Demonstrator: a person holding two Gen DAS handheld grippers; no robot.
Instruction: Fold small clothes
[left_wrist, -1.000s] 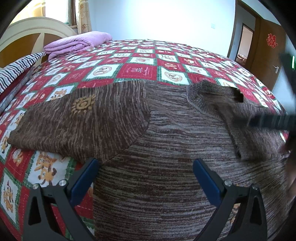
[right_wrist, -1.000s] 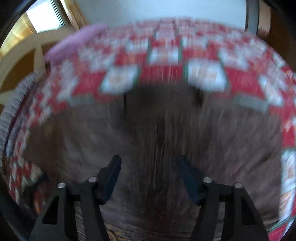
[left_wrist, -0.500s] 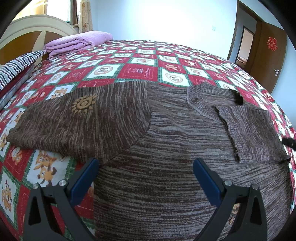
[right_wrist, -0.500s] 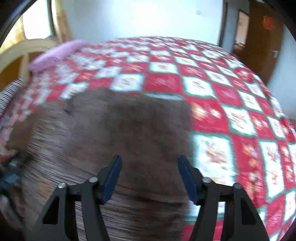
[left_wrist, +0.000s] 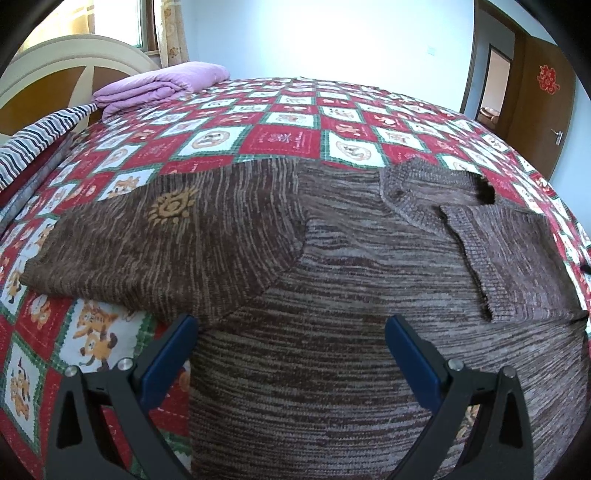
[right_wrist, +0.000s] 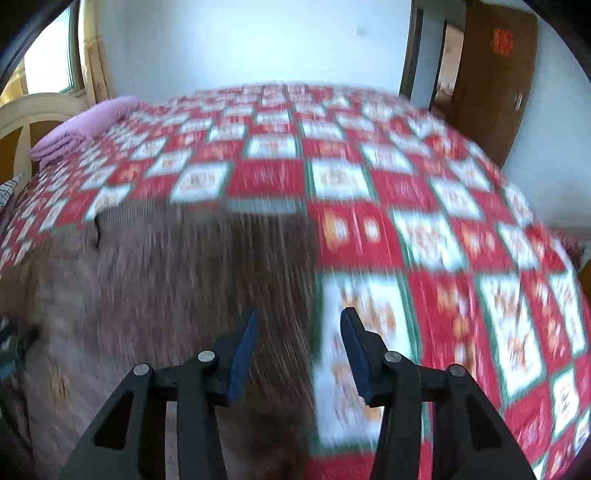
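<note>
A brown knitted sweater (left_wrist: 332, 266) lies flat on the bed. Its left sleeve, with a tan sun emblem (left_wrist: 171, 206), is spread out to the side. The right sleeve (left_wrist: 517, 266) is folded in over the body, below the collar (left_wrist: 417, 184). My left gripper (left_wrist: 291, 325) hangs open and wide above the sweater's lower body, holding nothing. In the blurred right wrist view, my right gripper (right_wrist: 301, 317) hovers over the sweater's (right_wrist: 166, 280) right edge. Its jaws are closing, with no cloth caught between the pads.
A red, white and green patchwork quilt (left_wrist: 288, 136) covers the bed. A folded purple blanket (left_wrist: 159, 88) and a striped cloth (left_wrist: 33, 147) lie by the headboard (left_wrist: 55, 74) at the far left. A wooden door (left_wrist: 535, 92) stands at the far right.
My right gripper has swung from over the middle of the sweater to its right edge, narrowed its jaws and left the left wrist view. The left gripper has not moved.
</note>
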